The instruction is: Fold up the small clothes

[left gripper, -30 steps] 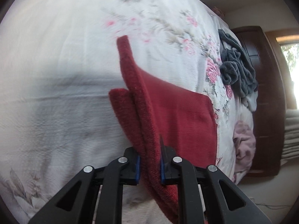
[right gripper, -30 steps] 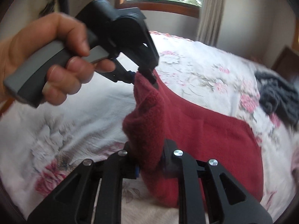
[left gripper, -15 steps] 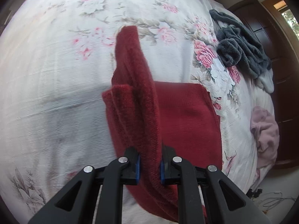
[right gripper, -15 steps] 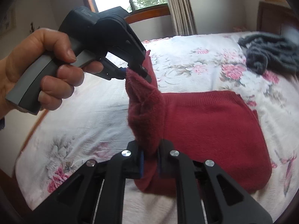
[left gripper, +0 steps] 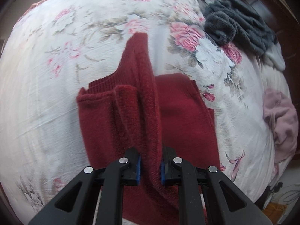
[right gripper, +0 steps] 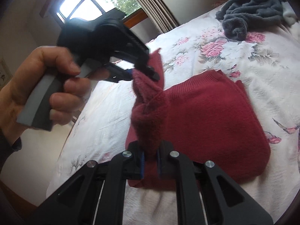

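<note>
Red garment (left gripper: 183, 116): a fleecy dark-red piece lying on the floral bedspread (left gripper: 56, 60), its ribbed edge turned toward the far side; one edge is lifted off the rest into a raised fold.
Left gripper (left gripper: 151, 166): its blue-padded fingers are clamped on the lifted red edge; in the right wrist view the same tool (right gripper: 148, 71) pinches the upper tip of the fold, above the garment.
Right gripper (right gripper: 150, 157): fingers closed on the lower end of the same raised fold, at the garment's near edge.
Hand (right gripper: 43, 86): wrapped around the left tool's grey handle, left of the garment.
Grey garment (left gripper: 238, 22): crumpled heap beyond the red garment, to the right, well apart from it.
Pink garment (left gripper: 281, 120): bunched at the bedspread's edge, right of the red garment.
Window (right gripper: 97, 3): behind the hand.
</note>
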The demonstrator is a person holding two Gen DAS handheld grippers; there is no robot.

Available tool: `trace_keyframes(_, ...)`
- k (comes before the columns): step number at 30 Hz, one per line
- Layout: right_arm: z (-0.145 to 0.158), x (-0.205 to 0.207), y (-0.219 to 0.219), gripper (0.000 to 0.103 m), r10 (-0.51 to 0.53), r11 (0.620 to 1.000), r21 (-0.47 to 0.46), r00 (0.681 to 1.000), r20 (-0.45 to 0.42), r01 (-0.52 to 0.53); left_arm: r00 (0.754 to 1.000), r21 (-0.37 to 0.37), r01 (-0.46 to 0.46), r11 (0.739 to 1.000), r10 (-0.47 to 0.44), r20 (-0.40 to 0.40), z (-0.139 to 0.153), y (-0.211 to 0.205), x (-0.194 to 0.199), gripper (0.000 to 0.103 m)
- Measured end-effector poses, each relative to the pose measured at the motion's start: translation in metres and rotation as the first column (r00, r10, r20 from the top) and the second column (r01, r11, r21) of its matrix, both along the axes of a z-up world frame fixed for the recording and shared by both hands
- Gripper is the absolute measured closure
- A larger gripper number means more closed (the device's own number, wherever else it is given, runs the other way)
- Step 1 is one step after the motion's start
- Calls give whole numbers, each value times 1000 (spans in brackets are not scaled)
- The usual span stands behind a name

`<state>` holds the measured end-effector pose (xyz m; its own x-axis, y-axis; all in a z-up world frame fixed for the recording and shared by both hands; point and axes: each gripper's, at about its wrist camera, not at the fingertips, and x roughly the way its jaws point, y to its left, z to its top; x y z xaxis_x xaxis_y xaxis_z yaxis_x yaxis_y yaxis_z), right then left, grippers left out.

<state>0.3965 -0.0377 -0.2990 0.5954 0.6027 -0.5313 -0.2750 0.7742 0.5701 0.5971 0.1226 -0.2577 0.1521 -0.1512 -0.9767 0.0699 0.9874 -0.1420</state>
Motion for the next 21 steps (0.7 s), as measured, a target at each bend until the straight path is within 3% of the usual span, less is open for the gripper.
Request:
trace_keyframes(8,-12,13,-40,95,21,996,90,999,-33,-18,998,50,65,997,-65,-13,-20,-53,10,89)
trace_keyframes(21,-35,26,-73,95,114,979,182,983,-143,-87,999,175,39,984,-37,-11,-56,-107,7,89)
